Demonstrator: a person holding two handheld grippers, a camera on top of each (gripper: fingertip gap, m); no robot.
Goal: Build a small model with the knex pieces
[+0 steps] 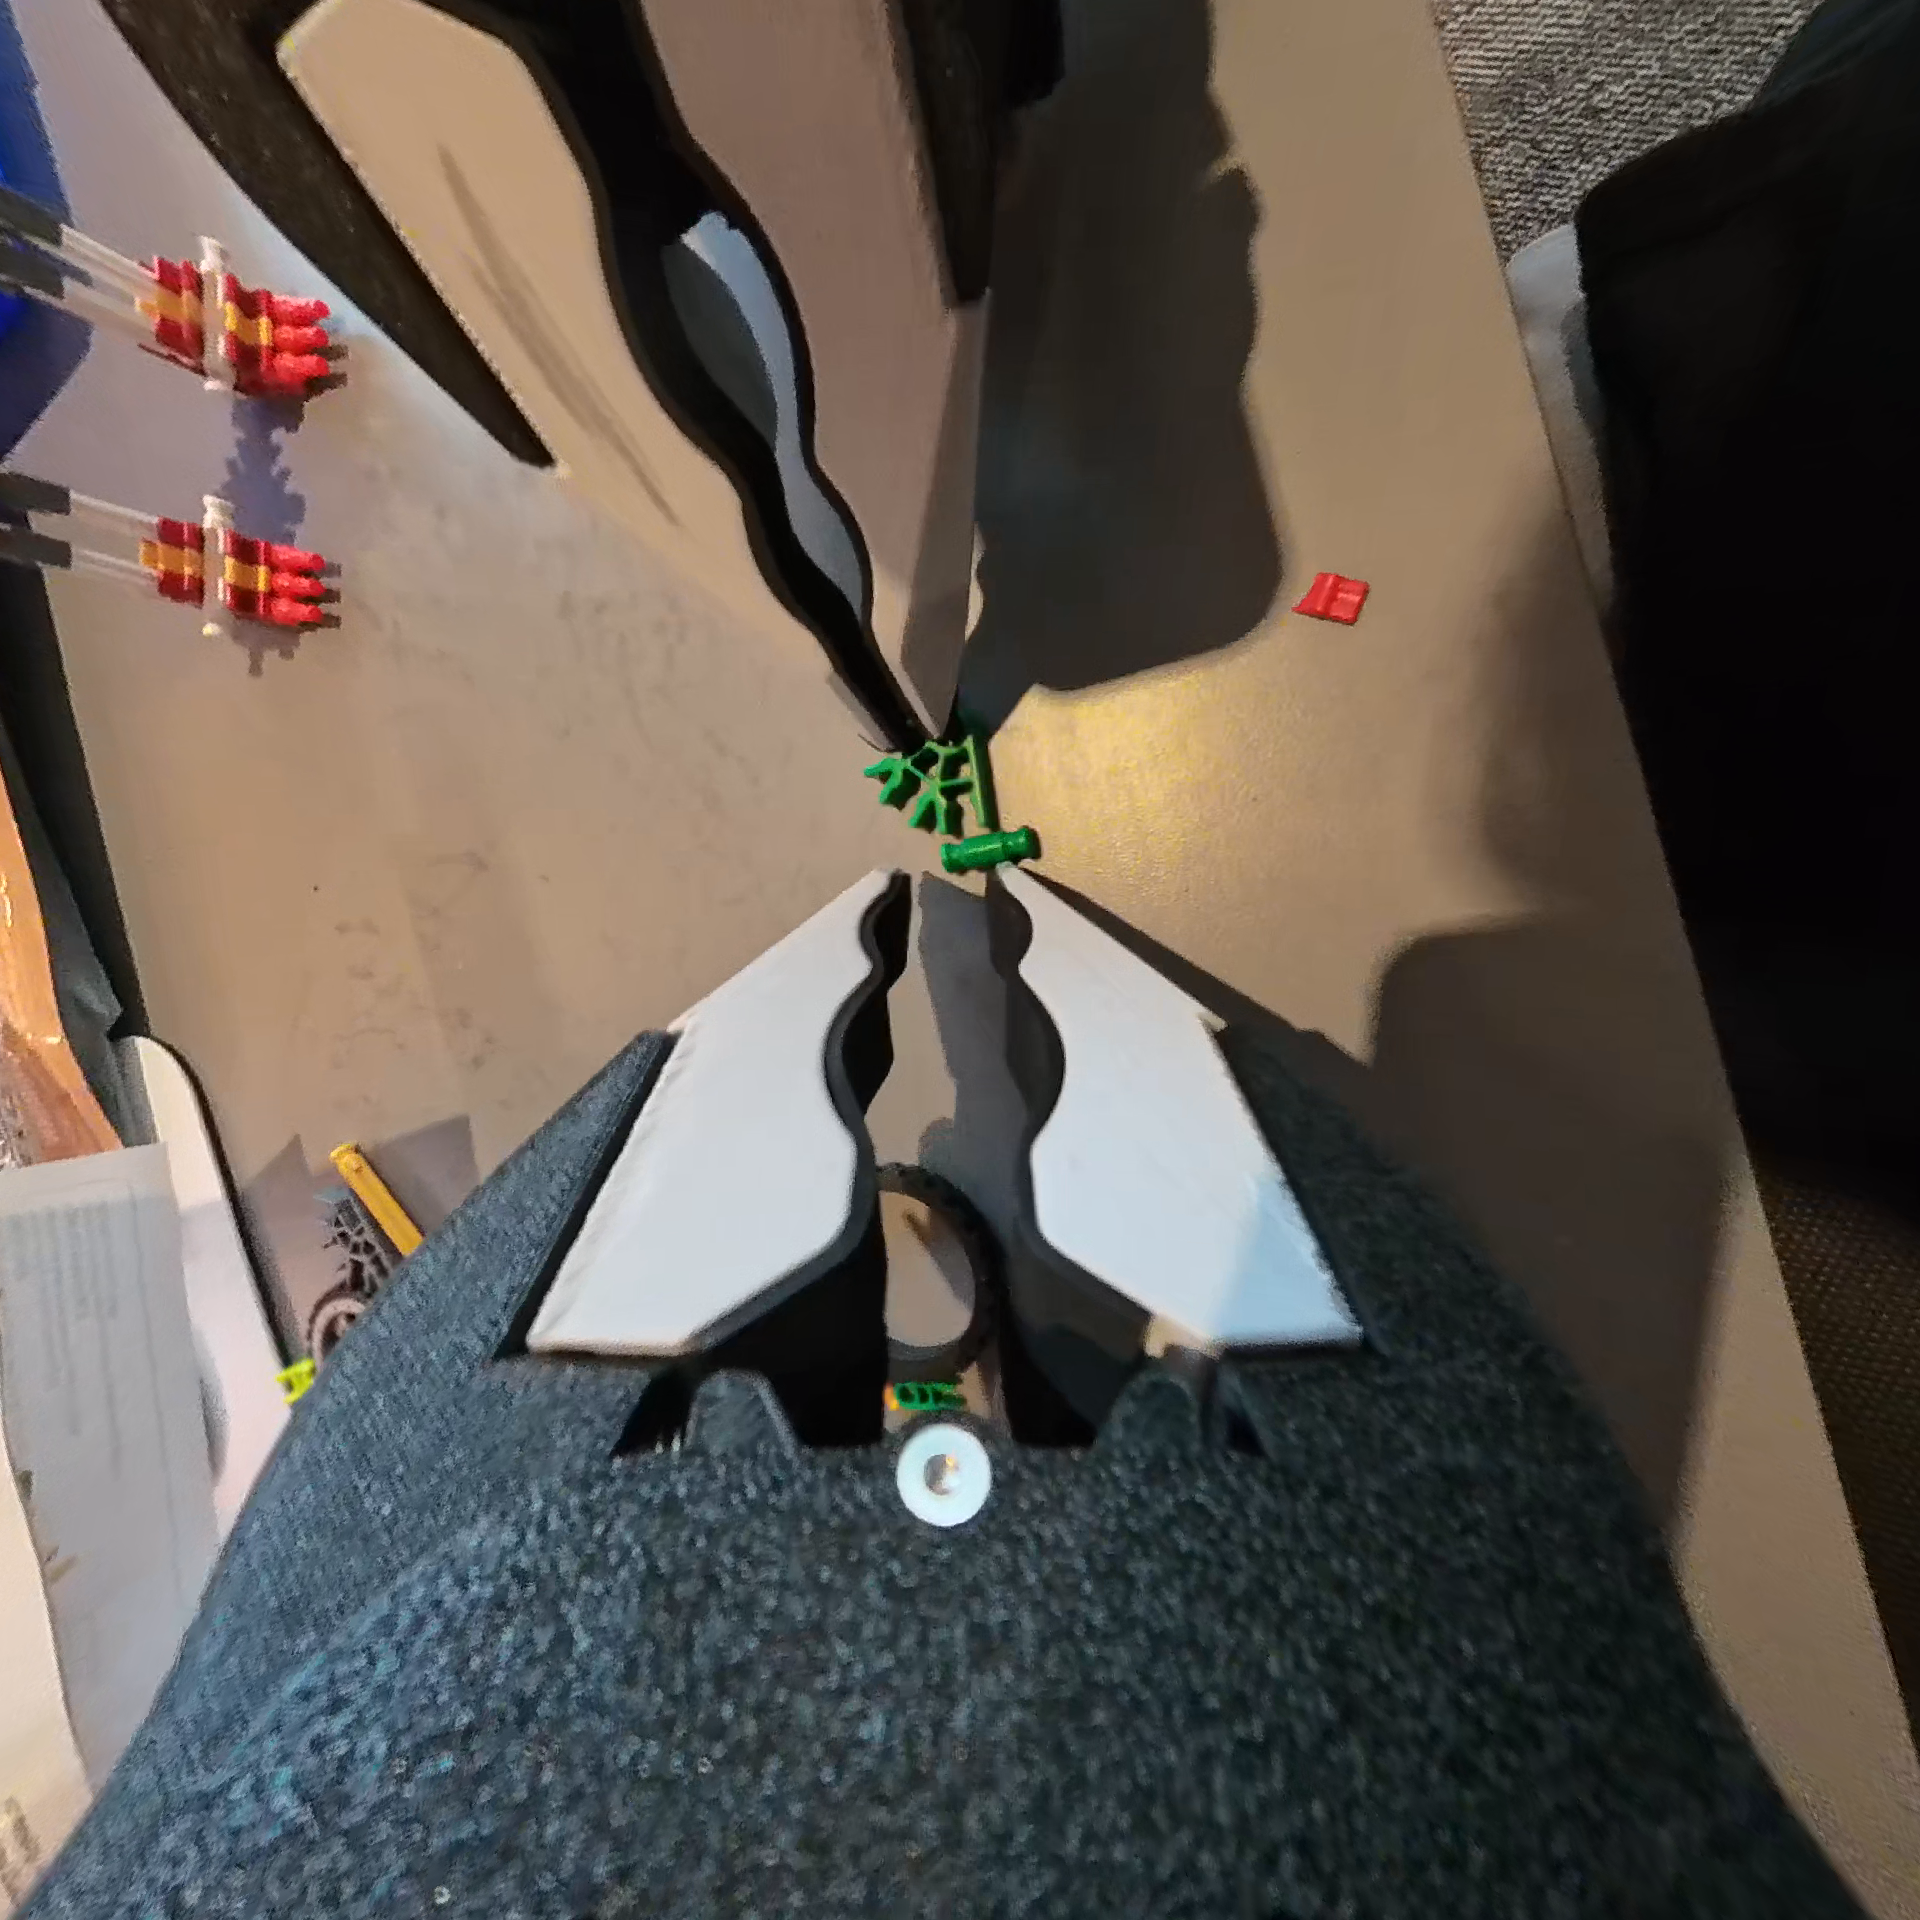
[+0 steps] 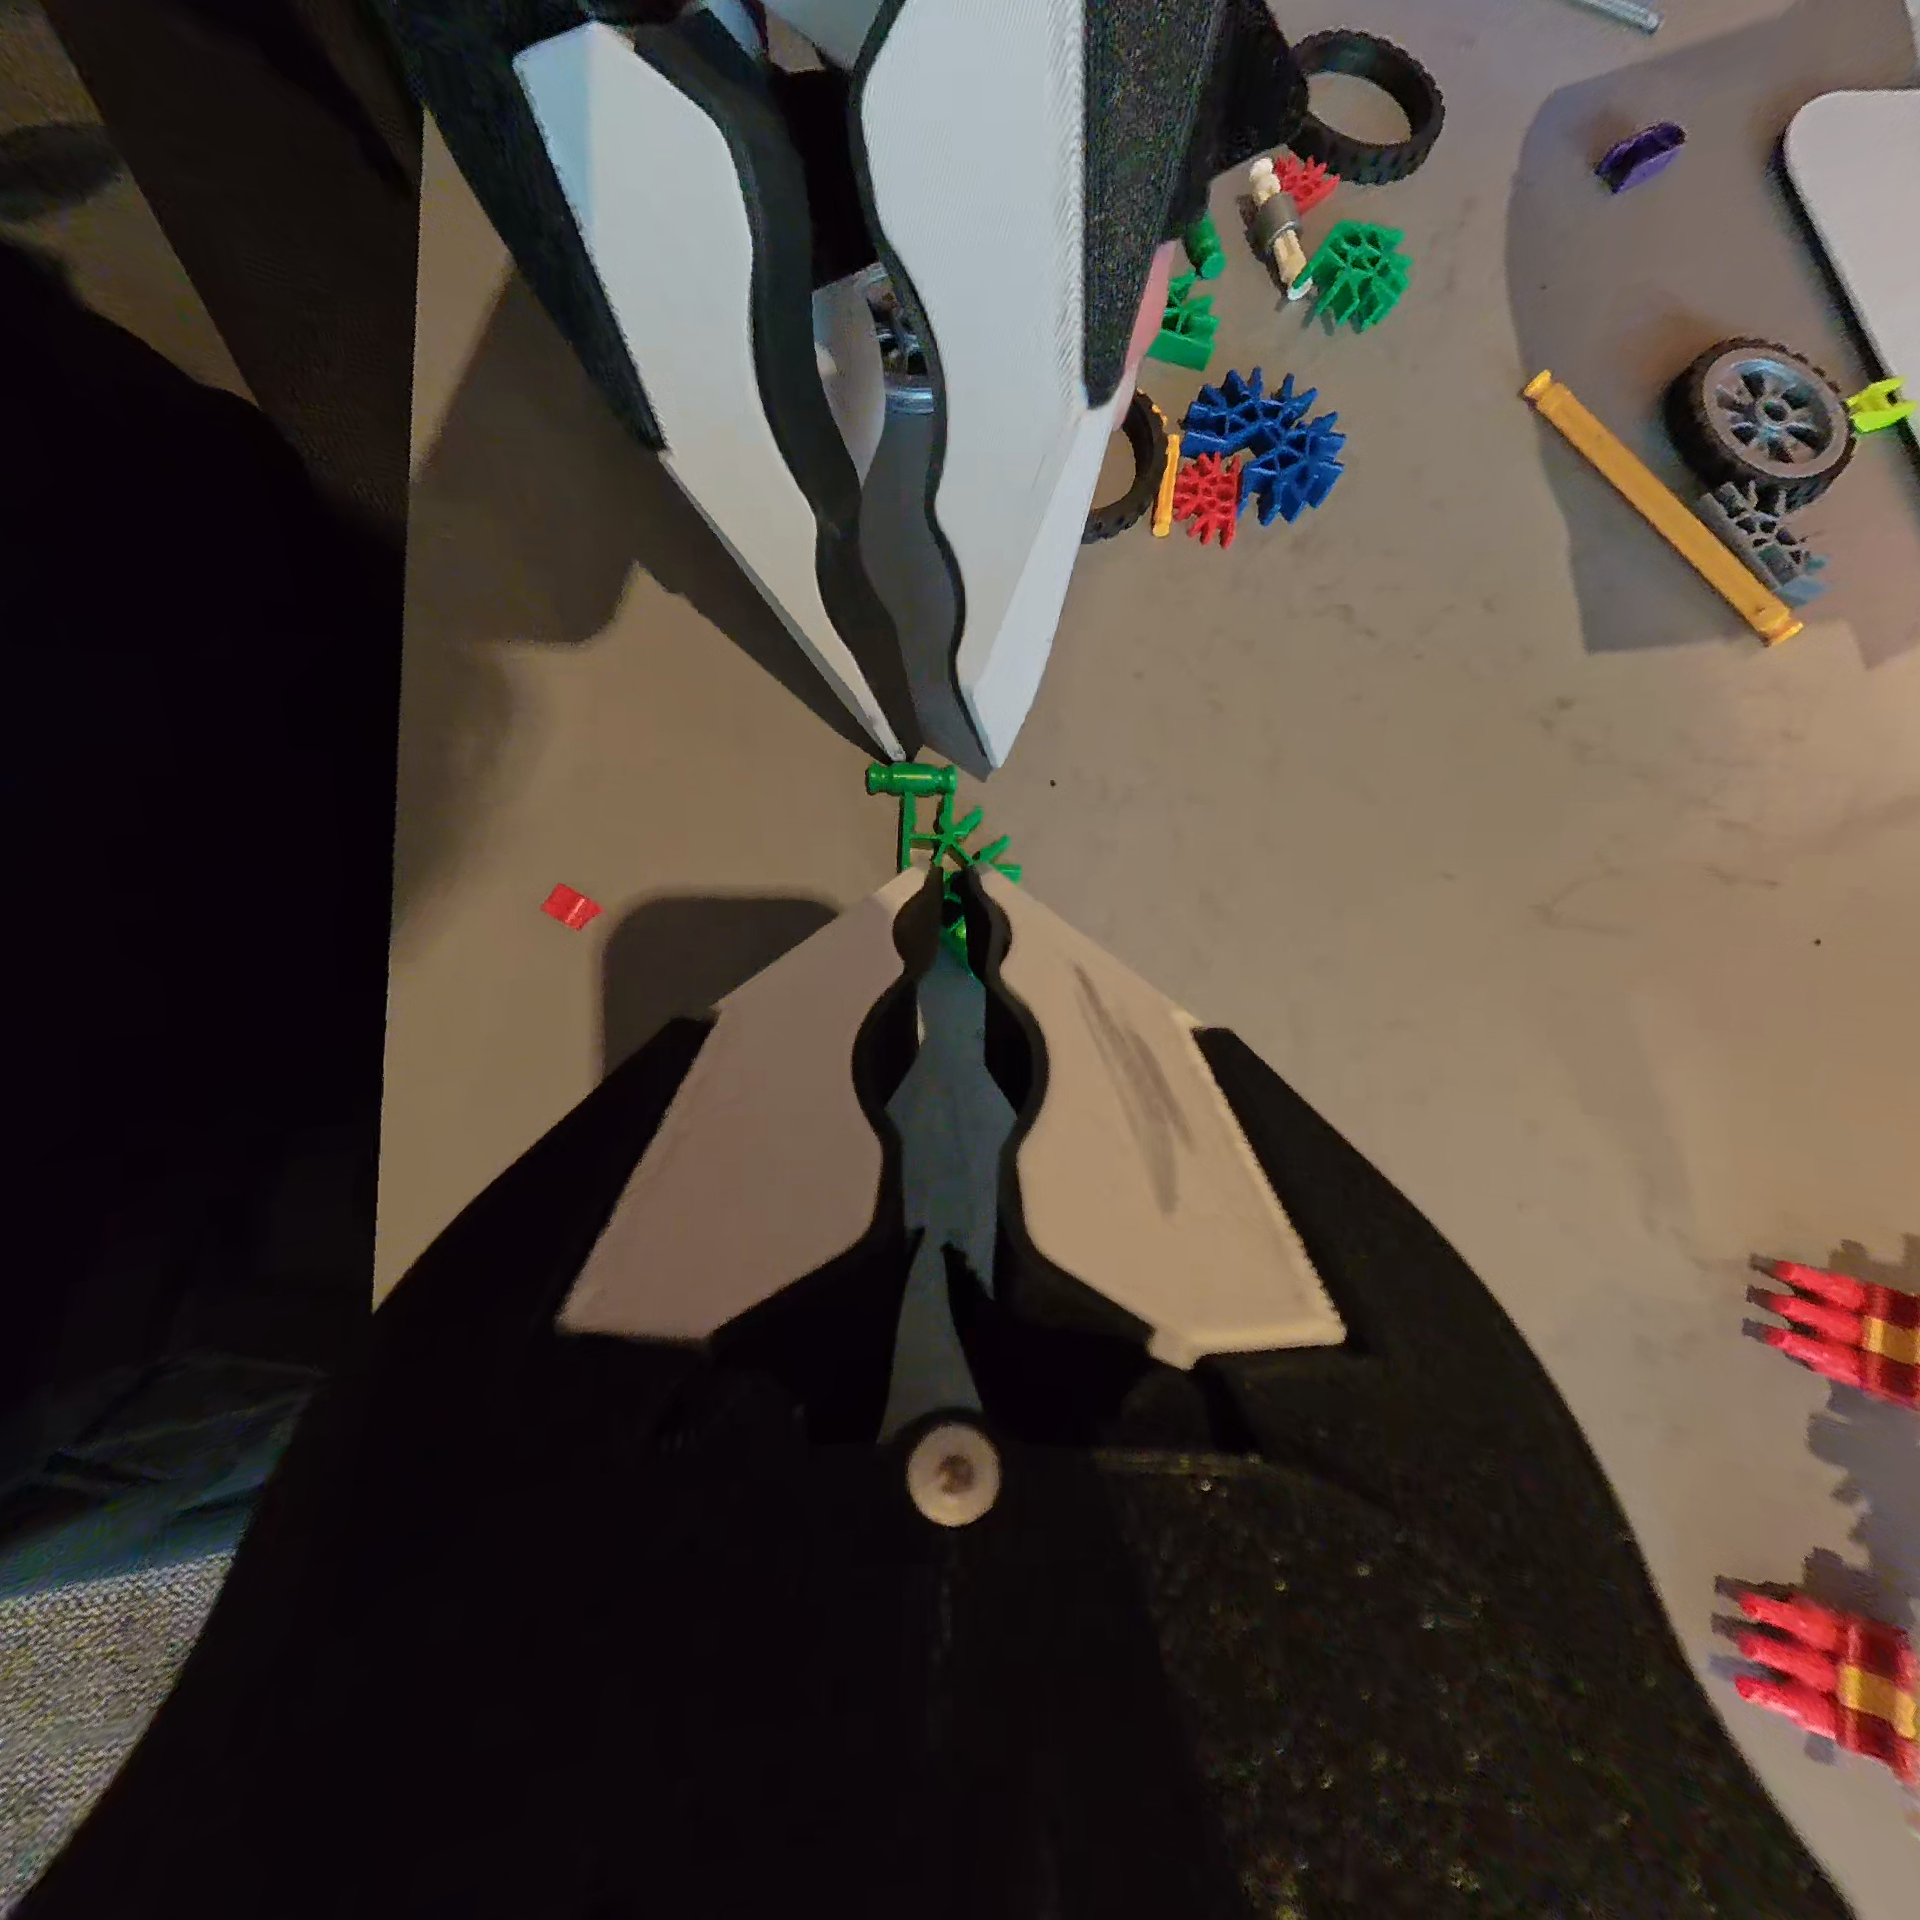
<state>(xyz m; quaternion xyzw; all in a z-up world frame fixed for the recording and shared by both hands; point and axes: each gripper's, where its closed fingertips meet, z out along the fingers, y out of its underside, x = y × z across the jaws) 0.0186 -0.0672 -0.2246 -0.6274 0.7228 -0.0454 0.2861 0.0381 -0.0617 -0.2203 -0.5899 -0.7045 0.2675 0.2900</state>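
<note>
A small green spoked connector (image 2: 961, 847) is pinched in my right gripper (image 2: 948, 883), which is shut on it above the tan table (image 2: 1351, 883). A short green rod (image 2: 912, 779) sits across the connector's far end and looks joined to it. My left gripper (image 1: 948, 881) has its jaws almost together with nothing between them, and its tips are right at the rod (image 1: 989, 850). In the left wrist view the right gripper (image 1: 940, 722) comes down from above onto the connector (image 1: 930, 790). The two grippers point tip to tip.
Loose blue (image 2: 1262, 447), green (image 2: 1356, 270) and red pieces, a black tyre (image 2: 1371, 104), a spoked wheel (image 2: 1766, 416) and a yellow rod (image 2: 1662, 509) lie beyond. Two red-and-yellow assemblies (image 1: 239, 322) (image 1: 239, 582) and a red chip (image 1: 1332, 597) lie nearby. The table edge is close. My two grippers' fingertips are within a few centimetres of each other. Left tips and right tips are each some 7 centimeters from the red chip (image 1: 1332, 597).
</note>
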